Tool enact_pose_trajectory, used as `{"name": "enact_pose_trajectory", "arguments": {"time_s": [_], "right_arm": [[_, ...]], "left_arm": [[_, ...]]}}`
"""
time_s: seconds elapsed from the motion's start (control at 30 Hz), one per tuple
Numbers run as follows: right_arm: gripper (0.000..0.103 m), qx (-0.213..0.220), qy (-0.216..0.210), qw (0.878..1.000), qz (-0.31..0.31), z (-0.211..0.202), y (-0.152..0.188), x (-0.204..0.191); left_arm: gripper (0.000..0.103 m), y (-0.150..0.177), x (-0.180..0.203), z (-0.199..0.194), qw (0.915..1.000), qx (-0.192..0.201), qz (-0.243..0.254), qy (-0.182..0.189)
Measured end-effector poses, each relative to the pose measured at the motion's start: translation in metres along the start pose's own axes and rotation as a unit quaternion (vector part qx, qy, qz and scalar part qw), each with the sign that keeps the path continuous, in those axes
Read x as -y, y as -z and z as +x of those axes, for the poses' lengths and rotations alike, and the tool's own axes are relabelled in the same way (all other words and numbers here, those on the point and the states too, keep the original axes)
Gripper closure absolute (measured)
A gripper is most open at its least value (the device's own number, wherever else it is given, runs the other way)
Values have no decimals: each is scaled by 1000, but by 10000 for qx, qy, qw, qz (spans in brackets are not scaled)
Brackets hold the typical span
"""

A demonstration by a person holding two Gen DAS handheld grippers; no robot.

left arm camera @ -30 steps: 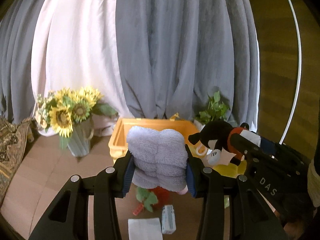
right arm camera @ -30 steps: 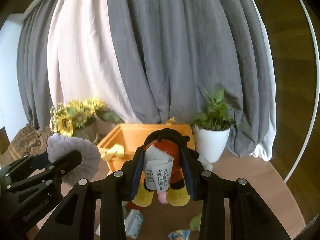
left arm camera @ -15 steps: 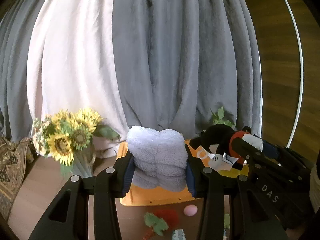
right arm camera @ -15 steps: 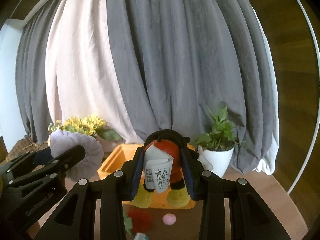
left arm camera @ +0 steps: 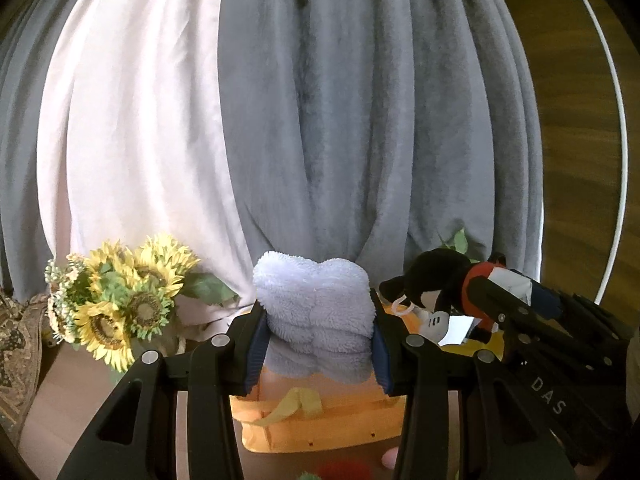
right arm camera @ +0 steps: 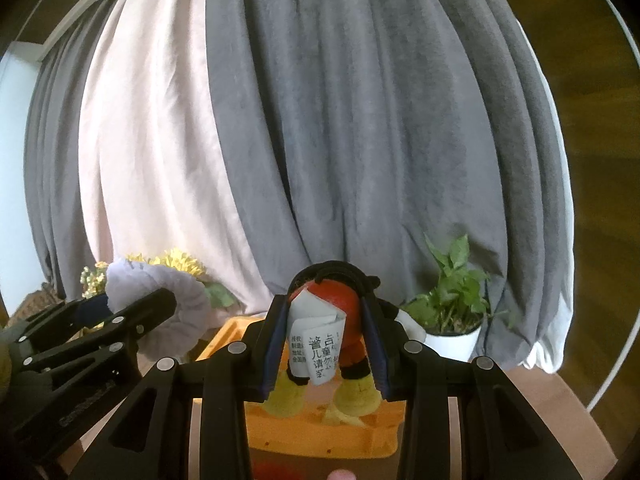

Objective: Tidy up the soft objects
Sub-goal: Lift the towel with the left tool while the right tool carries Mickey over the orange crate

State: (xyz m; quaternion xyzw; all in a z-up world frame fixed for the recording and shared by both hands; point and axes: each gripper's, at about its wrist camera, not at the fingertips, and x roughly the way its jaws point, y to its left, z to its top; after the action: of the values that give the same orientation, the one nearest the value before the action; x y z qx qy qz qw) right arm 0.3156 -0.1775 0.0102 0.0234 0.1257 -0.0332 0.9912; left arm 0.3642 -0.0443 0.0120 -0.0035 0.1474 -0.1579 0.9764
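Observation:
My left gripper (left arm camera: 316, 336) is shut on a fluffy lavender towel (left arm camera: 316, 312) and holds it above the orange bin (left arm camera: 320, 428). The towel also shows in the right wrist view (right arm camera: 168, 312). My right gripper (right arm camera: 324, 344) is shut on a black, red and yellow mouse plush (right arm camera: 336, 300) with a white paper tag (right arm camera: 316, 344), held above the orange bin (right arm camera: 320, 432). The plush shows at the right of the left wrist view (left arm camera: 436, 292), beside the towel. A yellow item (left arm camera: 296, 400) lies inside the bin.
A sunflower bouquet (left arm camera: 120, 300) stands left of the bin. A potted green plant (right arm camera: 452, 300) in a white pot stands to its right. Grey and pale pink curtains (left arm camera: 320, 120) hang behind. A red fuzzy object (left arm camera: 344, 470) and a pink ball (left arm camera: 388, 458) lie in front of the bin.
Both grippers have risen and moved forward with their loads. The bin has dropped lower in both views and now lies under the towel and plush. The floor items have slid out of view.

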Motion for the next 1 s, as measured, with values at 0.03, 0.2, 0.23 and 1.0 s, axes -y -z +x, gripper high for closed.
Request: {"name": "enact_pose_trajectory", "arguments": {"time_s": [0.03, 0.2, 0.23, 1.0], "right_arm": [[65, 0, -9, 10000, -5, 3, -1, 1], [65, -70, -34, 10000, -39, 25, -3, 2], [65, -85, -39, 9999, -37, 29, -4, 2], [65, -1324, -153, 9909, 205, 171, 44, 14]], "left_arm": [[60, 1, -1, 4, 10000, -7, -5, 0], [60, -2, -5, 29, 10000, -68, -39, -2], [60, -1, -6, 33, 10000, -71, -35, -9], [59, 45, -31, 170, 9907, -1340, -214, -82]]}}
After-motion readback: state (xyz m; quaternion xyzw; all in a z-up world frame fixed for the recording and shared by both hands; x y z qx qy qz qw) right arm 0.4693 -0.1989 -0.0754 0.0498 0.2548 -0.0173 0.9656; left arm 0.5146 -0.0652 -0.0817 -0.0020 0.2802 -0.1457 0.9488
